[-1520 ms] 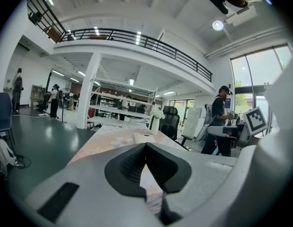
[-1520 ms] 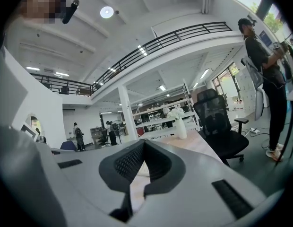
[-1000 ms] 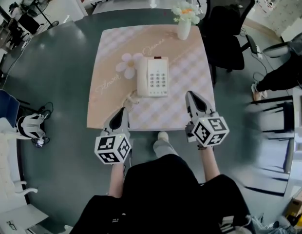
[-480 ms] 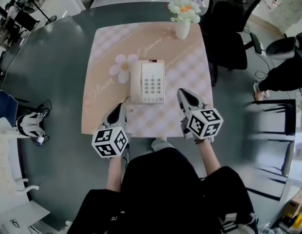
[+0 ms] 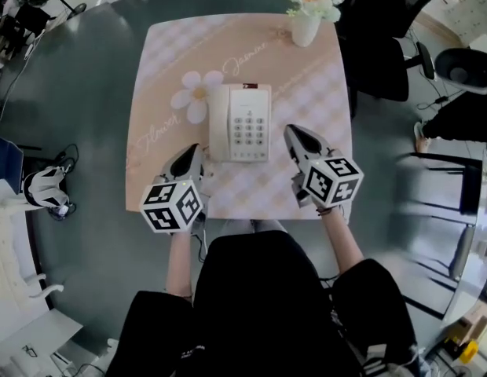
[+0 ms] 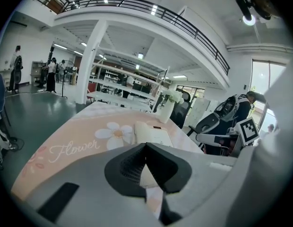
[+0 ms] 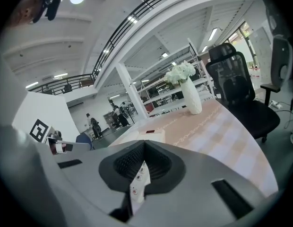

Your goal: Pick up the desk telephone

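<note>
We see desk telephone (image 5: 240,122) flat at middle of bench (image 5: 161,69), untouched. Left hand-held gripper (image 5: 193,151) sits by its near left corner, right hand-held gripper (image 5: 295,134) beside its right edge. Both are narrow, jaws together, empty.

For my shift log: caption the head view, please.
Left gripper and right gripper, both shut, flank the desk telephone on the pink table; flower vase beyond.

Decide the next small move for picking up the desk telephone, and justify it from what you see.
Probably open both tongs. The left tongs and right tongs flank the desk telephone without touching it, and each gripper view shows jaws together, empty, so neither could take its sides yet.
</note>
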Motion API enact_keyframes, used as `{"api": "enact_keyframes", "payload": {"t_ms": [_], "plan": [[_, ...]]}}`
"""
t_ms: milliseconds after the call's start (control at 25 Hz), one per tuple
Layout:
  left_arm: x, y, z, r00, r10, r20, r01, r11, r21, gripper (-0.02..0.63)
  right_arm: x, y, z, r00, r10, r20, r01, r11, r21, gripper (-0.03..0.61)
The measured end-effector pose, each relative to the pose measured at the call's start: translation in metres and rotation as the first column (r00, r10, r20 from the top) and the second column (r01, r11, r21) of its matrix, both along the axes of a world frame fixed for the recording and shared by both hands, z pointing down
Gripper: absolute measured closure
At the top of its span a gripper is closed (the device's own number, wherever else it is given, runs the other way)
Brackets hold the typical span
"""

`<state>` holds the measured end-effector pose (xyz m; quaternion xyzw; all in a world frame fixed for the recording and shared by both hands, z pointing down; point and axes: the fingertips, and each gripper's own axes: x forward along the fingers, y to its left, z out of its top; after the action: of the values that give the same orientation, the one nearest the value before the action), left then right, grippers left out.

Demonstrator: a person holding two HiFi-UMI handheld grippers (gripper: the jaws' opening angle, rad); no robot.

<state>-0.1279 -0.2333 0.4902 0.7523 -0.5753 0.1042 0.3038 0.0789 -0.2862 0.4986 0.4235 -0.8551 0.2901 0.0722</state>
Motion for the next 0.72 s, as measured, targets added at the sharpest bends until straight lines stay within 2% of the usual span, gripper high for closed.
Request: {"api": "enact_keyframes", "payload": {"t_ms": [280,400,560,720], "plan": [[-0.005,-0.034,0.029,0.998,0.040,-0.037,-0.042,0.997,-0.061,0.615,-0.008,-0.026,0.032,0.999,0.031,0.018,-0.030,0.996,-0.086,0.586],[-0.002,-0.046,0.038,0.995,0.069,-0.075,-0.075,0.994,-0.081,0.613,-0.011,-0.033,0.044,0.999,0.038,0.030,-0.034,0.992,-0.124,0.586],[0.003,-0.057,0.045,0.984,0.098,-0.149,-0.113,0.989,-0.093,0.550,-0.020,-0.039,0.054,0.996,0.032,0.087,-0.017,0.985,-0.170,0.586],[0.008,-0.065,0.052,0.966,0.112,-0.234,-0.140,0.984,-0.109,0.486,-0.027,-0.044,0.063,0.989,0.029,0.146,0.005,0.975,-0.223,0.516]]}}
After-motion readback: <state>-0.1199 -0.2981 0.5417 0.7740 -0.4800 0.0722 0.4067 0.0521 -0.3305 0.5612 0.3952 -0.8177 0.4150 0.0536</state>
